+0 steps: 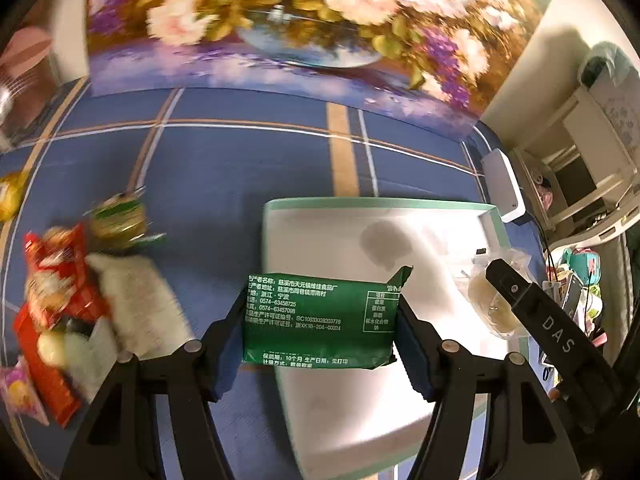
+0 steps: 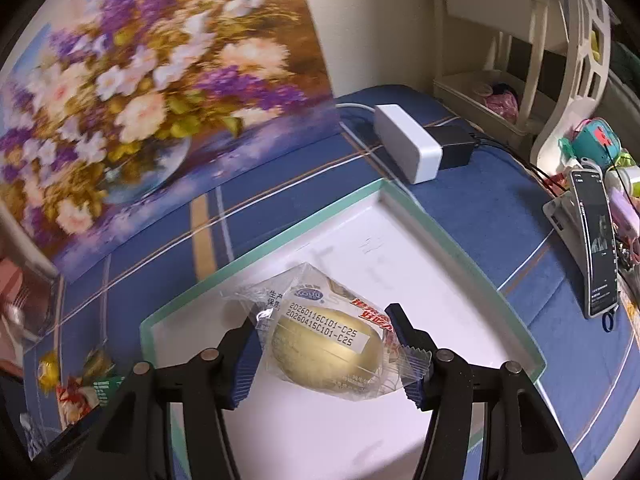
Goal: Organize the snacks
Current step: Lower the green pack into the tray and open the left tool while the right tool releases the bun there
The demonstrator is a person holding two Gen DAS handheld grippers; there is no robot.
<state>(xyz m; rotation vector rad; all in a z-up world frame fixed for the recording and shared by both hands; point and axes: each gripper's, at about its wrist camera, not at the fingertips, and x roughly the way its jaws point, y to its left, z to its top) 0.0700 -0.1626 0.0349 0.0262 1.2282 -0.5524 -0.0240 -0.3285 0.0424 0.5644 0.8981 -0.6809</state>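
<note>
The left tongs (image 1: 320, 316) squeeze a green snack pack (image 1: 322, 318) at the near edge of the white tray (image 1: 360, 216). The right tongs (image 2: 324, 344) pinch a clear-wrapped bun (image 2: 328, 344) over the tray. More snacks (image 1: 60, 300) wait in a pile left of the left tongs, so most sorting seems left.

A blue plaid-covered surface (image 1: 224, 168) carried everything. A white tray (image 1: 340, 224) with a mint-green rim lay on it. To the tray's left sat a loose heap of snack packets (image 1: 60, 300). Beyond the tray's far corner rested a white box (image 2: 406, 148) touching a black adapter (image 2: 454, 146). A floral painting (image 1: 280, 20) stood along the back edge.
</note>
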